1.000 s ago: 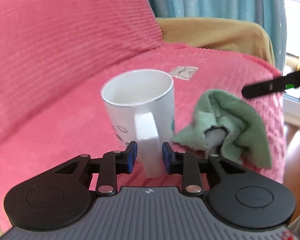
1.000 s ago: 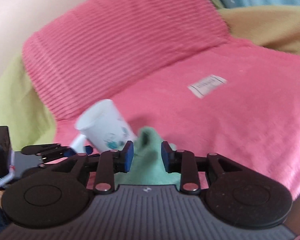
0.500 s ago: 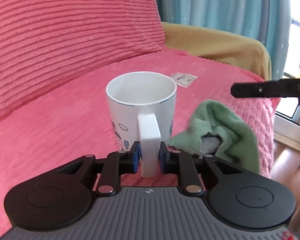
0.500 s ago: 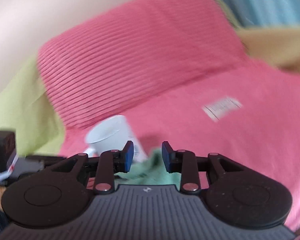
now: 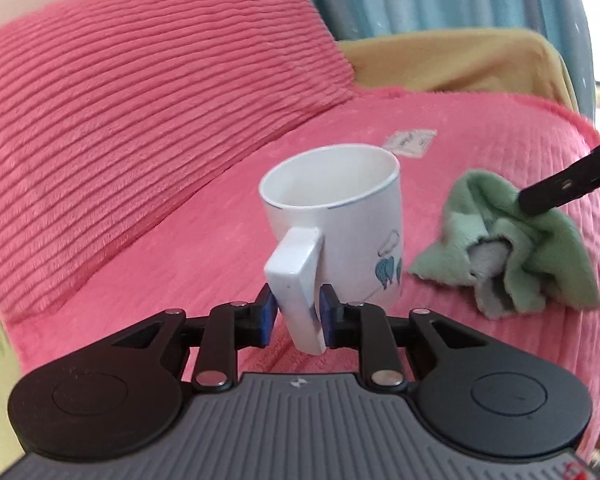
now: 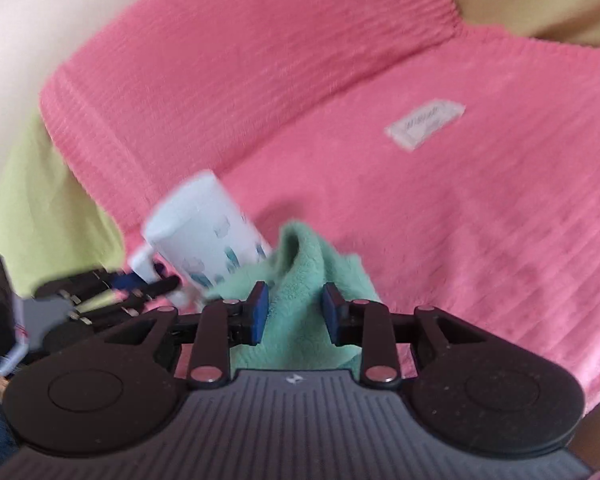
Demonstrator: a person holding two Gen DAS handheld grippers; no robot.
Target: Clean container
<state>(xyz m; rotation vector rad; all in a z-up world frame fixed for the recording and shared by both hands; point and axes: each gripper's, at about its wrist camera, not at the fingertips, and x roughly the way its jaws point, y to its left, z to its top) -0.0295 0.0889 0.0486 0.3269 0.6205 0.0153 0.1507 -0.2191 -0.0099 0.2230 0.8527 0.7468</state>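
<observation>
1. Mug (image 5: 340, 216): white, blue print, pinched by its handle (image 5: 298, 286) in my left gripper (image 5: 296, 316). Jaws pressed onto both flat sides of the handle.
2. Mug sits tilted in the grip, mouth open toward the camera and up. It looks raised off the pink cover (image 5: 204, 264); can't confirm, since the base is hidden behind the handle.
3. Inside of the mug looks plain white. No visible dirt from this angle, though the bottom is only partly in view.
4. Green cloth (image 6: 300, 280): crumpled heap on the pink cover, just right of the mug in the left view.
5. Right gripper (image 6: 296, 312): jaws spread, a fold of cloth between the pads (image 6: 258, 312). Not pinching yet. Right view is blurred, so I can't tell whether a pad touches the cloth.
6. Left view also shows one right finger's tip at the top of the cloth heap.
7. Progress, my estimate: early. Mug secured, cloth not grabbed, no wiping evident.
8. Left to do: close right jaws on the cloth, bring it to the mug, wipe inside and rim, set both down.
9. Risk: handle-only grip on a tilted mug; wiping force could make it pivot in my jaws.
</observation>
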